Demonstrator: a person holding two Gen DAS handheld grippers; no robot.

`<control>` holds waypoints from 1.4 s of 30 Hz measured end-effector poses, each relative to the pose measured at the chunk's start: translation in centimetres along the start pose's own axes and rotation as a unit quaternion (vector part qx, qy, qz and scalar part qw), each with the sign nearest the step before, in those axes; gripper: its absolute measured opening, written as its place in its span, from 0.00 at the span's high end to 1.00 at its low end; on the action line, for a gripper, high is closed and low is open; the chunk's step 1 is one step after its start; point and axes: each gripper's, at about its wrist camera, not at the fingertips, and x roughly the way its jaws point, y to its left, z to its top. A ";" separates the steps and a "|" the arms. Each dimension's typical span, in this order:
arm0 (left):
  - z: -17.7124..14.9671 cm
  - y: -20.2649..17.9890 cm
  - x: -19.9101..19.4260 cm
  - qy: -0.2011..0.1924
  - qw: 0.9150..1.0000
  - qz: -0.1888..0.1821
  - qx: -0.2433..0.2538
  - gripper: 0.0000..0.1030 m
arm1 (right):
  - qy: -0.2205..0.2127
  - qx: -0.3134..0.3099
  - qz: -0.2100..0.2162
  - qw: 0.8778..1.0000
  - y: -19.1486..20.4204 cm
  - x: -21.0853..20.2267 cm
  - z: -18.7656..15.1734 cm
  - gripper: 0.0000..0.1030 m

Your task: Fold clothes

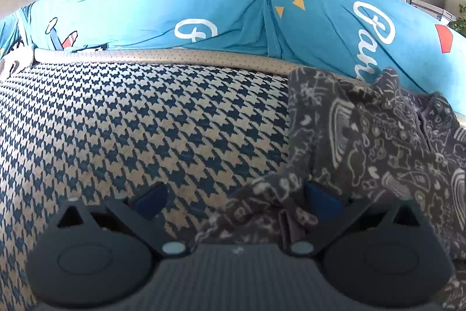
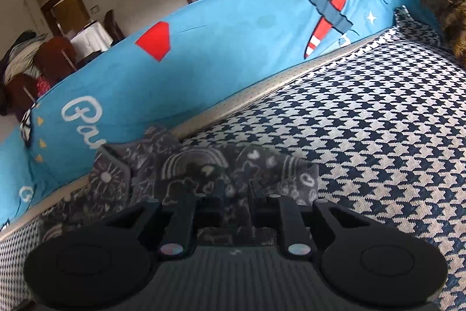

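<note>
Houndstooth cushion [image 1: 131, 121] lies bare left of grey garment [image 1: 364, 142].

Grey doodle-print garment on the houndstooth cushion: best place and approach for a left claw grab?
Grip the garment's loose near-left corner flap, bunched in front of the left claw. Come in low from the bare houndstooth cushion side: there the edge ends on open cushion, while the far side crowds the blue pillow.

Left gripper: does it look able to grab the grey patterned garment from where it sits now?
Probably yes: the left gripper stands open, and the grey garment already lies against its right finger, nothing between.
</note>
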 end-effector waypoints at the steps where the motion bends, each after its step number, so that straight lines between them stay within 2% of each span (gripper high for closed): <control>1: 0.0 -0.1 0.0 -0.002 1.000 0.002 0.004 0.00 | 0.005 -0.008 0.006 1.000 0.2 -0.4 -0.4 0.79; 5: 0.0 -0.2 -0.2 -0.003 1.000 0.006 0.004 0.00 | 0.027 -0.038 0.021 0.999 0.5 -2.1 -1.8 0.75; 13: 0.2 -0.3 -1.1 -0.011 1.000 0.001 -0.001 0.00 | 0.044 -0.026 0.036 0.998 -1.7 -5.0 -3.6 0.75; 20: 0.1 -1.0 -2.2 -0.023 0.999 -0.027 0.014 0.00 | 0.063 -0.032 0.023 0.997 -2.2 -4.6 -4.6 0.75; 24: -0.4 -1.3 -1.1 0.003 0.999 -0.023 0.024 0.00 | 0.074 -0.056 0.007 0.996 -1.7 -3.8 -5.1 0.75; 27: -0.6 -1.2 -0.8 0.007 0.999 -0.023 0.027 0.00 | 0.073 -0.063 0.004 0.995 -1.7 -4.0 -5.1 0.75; 31: -0.7 -1.1 -0.5 0.010 0.999 -0.021 0.031 0.00 | 0.052 -0.032 0.029 0.998 -2.6 -5.7 -4.4 0.75; 32: -0.7 -1.1 -0.5 0.010 0.999 -0.020 0.031 0.00 | 0.045 -0.031 0.024 0.998 -2.8 -6.1 -4.2 0.75; 37: -0.7 -1.2 -0.6 0.009 0.999 -0.018 0.033 0.00 | 0.049 -0.023 0.001 0.999 -3.8 -6.4 -4.3 0.65; 42: -0.6 -1.4 -0.9 0.003 0.999 -0.014 0.039 0.00 | 0.067 0.010 0.004 0.998 -4.8 -5.6 -4.6 0.57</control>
